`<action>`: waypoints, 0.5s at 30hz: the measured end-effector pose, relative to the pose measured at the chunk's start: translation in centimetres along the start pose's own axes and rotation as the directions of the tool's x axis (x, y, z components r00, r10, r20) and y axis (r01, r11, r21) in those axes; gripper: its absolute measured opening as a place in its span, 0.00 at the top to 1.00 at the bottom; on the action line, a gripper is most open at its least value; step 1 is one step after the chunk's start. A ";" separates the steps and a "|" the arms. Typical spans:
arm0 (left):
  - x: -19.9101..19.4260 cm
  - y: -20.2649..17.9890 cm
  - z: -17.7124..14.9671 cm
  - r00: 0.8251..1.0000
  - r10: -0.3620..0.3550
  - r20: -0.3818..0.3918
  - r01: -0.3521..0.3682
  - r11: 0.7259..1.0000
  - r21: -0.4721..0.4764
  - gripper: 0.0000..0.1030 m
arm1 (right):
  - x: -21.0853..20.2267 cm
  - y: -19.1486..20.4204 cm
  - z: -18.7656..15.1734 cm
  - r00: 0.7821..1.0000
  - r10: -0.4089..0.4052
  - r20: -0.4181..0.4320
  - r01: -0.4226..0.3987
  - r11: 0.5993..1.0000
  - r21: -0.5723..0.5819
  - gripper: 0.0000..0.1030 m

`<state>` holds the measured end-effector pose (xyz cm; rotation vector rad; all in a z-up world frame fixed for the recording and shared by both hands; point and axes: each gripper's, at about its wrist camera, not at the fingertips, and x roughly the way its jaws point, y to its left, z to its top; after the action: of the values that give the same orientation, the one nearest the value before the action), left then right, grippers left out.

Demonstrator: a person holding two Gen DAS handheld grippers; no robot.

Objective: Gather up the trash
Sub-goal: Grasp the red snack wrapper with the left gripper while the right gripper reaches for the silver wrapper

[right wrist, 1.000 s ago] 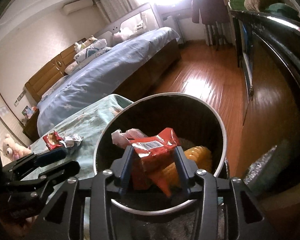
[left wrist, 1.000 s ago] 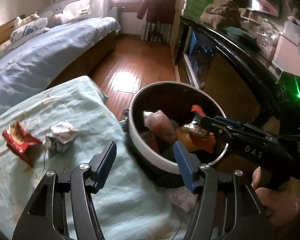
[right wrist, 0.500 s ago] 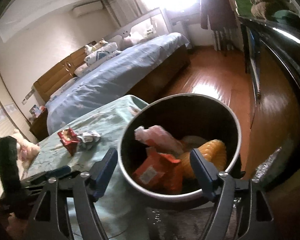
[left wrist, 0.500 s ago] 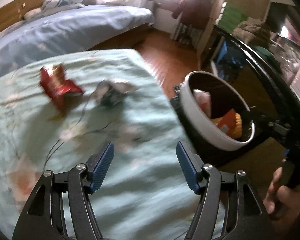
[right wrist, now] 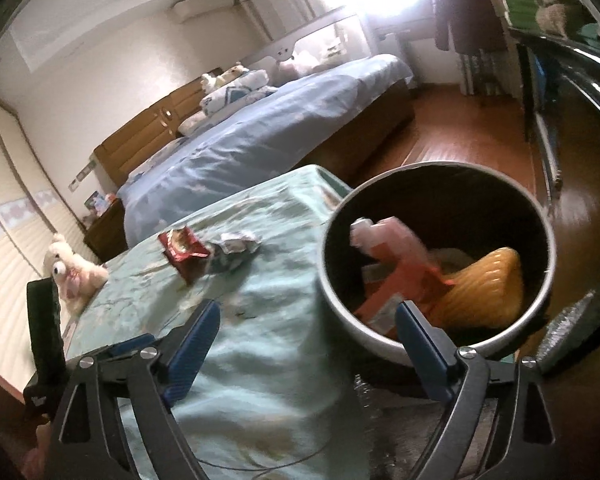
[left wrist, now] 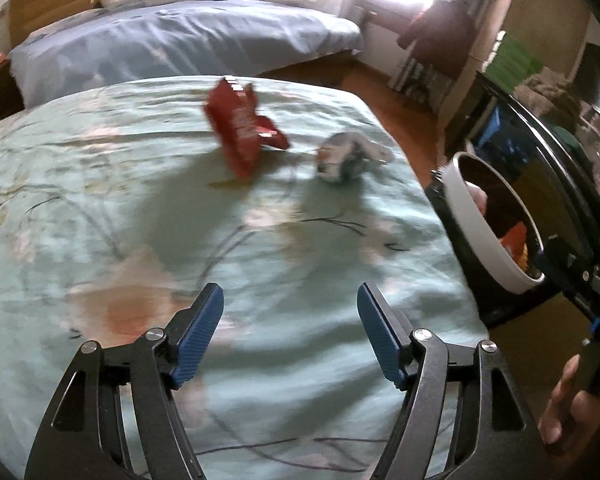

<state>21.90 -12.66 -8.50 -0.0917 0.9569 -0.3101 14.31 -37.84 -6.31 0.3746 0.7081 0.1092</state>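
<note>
A red snack wrapper (left wrist: 242,132) and a crumpled silver wrapper (left wrist: 346,156) lie on the pale green cloth (left wrist: 180,220); both also show in the right wrist view, the red wrapper (right wrist: 184,250) and the silver wrapper (right wrist: 236,246). A round white-rimmed bin (right wrist: 436,268) beside the cloth holds red, pink and yellow trash; it also shows in the left wrist view (left wrist: 492,224). My left gripper (left wrist: 290,334) is open and empty over the cloth, short of the wrappers. My right gripper (right wrist: 306,340) is open and empty at the bin's near rim.
A bed with a blue cover (right wrist: 260,132) stands beyond the cloth. A plush toy (right wrist: 74,270) sits at the cloth's left edge. A dark cabinet (left wrist: 548,152) runs along the right, with wooden floor (right wrist: 460,136) between it and the bed.
My right gripper opened and let a red wrapper fall into the bin, then drew back left. My left gripper swung left from the bin to over the cloth, facing the two wrappers.
</note>
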 end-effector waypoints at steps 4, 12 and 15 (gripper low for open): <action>-0.3 1.7 0.2 1.000 0.014 0.009 -0.014 0.999 -0.030 0.31 | 0.7 1.4 -0.3 0.999 0.021 -0.027 -0.022 1.000 -0.020 0.11; -0.1 3.7 1.1 1.000 0.019 0.015 -0.018 0.998 -0.061 0.30 | 2.3 4.0 0.0 0.998 0.045 -0.053 -0.049 0.996 -0.069 0.11; 0.4 4.1 1.7 1.000 0.027 0.013 -0.026 0.997 -0.068 0.31 | 3.2 4.5 0.0 0.996 0.059 -0.067 -0.064 0.995 -0.072 0.11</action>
<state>24.36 -9.01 -8.75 -0.1433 0.9545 -0.2523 16.85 -32.94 -6.57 0.3228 0.7551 0.2059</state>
